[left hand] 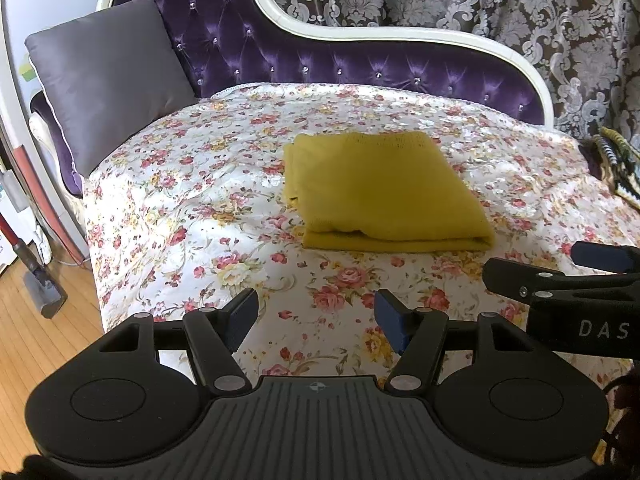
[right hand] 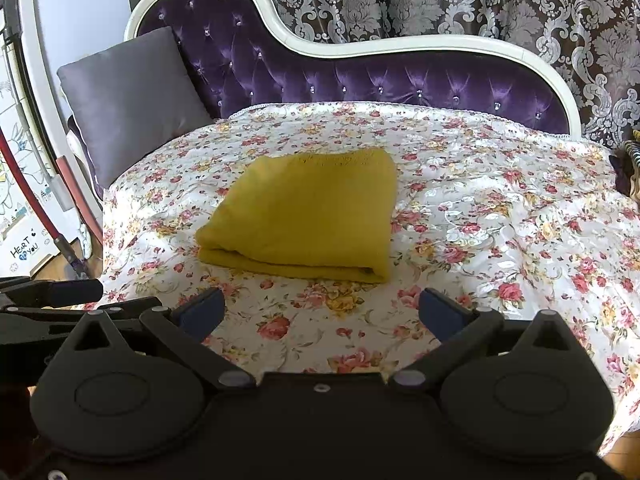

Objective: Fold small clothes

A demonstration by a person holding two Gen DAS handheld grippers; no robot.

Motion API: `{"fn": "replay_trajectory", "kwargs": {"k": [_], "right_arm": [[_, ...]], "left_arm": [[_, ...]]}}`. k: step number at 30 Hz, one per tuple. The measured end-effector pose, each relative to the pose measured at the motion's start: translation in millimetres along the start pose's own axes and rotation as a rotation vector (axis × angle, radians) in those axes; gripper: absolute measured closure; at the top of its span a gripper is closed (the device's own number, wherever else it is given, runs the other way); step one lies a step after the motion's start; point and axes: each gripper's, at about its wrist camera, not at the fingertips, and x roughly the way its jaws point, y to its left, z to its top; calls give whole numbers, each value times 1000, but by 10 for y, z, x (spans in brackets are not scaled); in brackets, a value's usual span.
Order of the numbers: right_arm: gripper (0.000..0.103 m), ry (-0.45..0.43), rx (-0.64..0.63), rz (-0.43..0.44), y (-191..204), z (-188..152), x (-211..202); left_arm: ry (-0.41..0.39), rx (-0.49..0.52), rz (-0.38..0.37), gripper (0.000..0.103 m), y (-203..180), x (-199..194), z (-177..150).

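Garment: the yellow cloth point(left hand: 384, 190) lies folded into a neat rectangle on the flowered bedspread point(left hand: 200, 216), at 12 o'clock from both tools, well clear of the grey cushion point(left hand: 108, 80) at 10 o'clock.
Risk: the fold looks finished, so any further reach could drag the top layer and open the near edge; the slippery-looking bedspread might bunch under a low pass.
Risk, second: the two tools sit close side by side, so a careless swing could knock them together.
Left tool point(left hand: 316, 320): jaws well apart, nothing between them, touching nothing.
Right tool point(right hand: 320, 314): jaws wide apart, empty, hovering short of the cloth's near edge.
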Motion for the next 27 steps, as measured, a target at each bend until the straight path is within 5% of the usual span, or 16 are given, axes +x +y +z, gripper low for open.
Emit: {"fn": "replay_trajectory", "kwargs": {"k": [27], "right_arm": [[0,16,4,4,-3,14,59]], "left_arm": [[14,6,-15,41,7,51,5]]}}
